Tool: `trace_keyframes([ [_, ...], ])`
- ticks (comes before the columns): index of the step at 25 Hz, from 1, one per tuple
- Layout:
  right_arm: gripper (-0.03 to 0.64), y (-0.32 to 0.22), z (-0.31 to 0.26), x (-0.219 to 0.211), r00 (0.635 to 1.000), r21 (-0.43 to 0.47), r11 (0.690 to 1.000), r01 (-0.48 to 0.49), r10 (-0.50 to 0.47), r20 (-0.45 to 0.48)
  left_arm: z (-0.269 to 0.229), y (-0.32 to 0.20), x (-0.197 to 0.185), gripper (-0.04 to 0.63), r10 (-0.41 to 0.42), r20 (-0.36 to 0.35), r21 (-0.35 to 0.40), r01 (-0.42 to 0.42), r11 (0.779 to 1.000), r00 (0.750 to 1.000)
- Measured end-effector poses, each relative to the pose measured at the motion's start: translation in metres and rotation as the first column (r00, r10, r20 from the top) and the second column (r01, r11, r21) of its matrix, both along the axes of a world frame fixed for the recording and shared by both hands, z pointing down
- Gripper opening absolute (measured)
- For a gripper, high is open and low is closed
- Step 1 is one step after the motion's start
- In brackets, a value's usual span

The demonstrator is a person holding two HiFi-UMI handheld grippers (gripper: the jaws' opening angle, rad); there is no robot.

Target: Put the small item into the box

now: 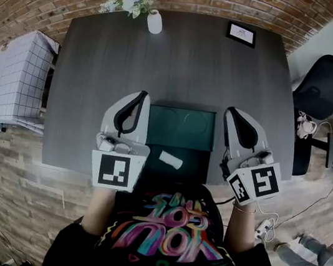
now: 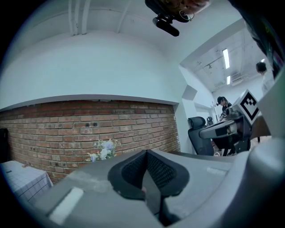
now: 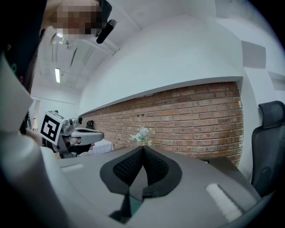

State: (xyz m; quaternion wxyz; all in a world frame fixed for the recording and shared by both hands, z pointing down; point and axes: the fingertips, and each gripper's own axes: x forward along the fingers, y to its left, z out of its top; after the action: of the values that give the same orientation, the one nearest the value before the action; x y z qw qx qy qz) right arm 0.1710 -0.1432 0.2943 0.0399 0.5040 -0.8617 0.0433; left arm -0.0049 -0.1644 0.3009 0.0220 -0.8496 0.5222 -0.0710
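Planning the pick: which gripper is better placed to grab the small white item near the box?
Left, probably. The white item lies nearer the left gripper than the right gripper. Both are shut and empty, flanking the box.

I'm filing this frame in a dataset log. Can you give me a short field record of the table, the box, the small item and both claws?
table: dark grey rectangular tabletop
box: dark green box, at the near edge, between the two claws
small item: small white crumpled piece, at the box's near-left part; in it or on it, unclear
left claw: shut, empty
right claw: shut, empty
far edge: white vase with pale flowers; black framed picture
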Motion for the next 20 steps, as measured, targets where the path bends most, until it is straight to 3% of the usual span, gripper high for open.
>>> trace_keyframes([
  [20, 0.0, -0.0014, 0.0015, 0.002, 1.0, -0.007, 1.0, 0.0, 0.0, 0.014, 0.0022, 0.0001, -0.0064, 0.002, -0.021, 0.003, -0.003, 0.021, 1.0, 1.0],
])
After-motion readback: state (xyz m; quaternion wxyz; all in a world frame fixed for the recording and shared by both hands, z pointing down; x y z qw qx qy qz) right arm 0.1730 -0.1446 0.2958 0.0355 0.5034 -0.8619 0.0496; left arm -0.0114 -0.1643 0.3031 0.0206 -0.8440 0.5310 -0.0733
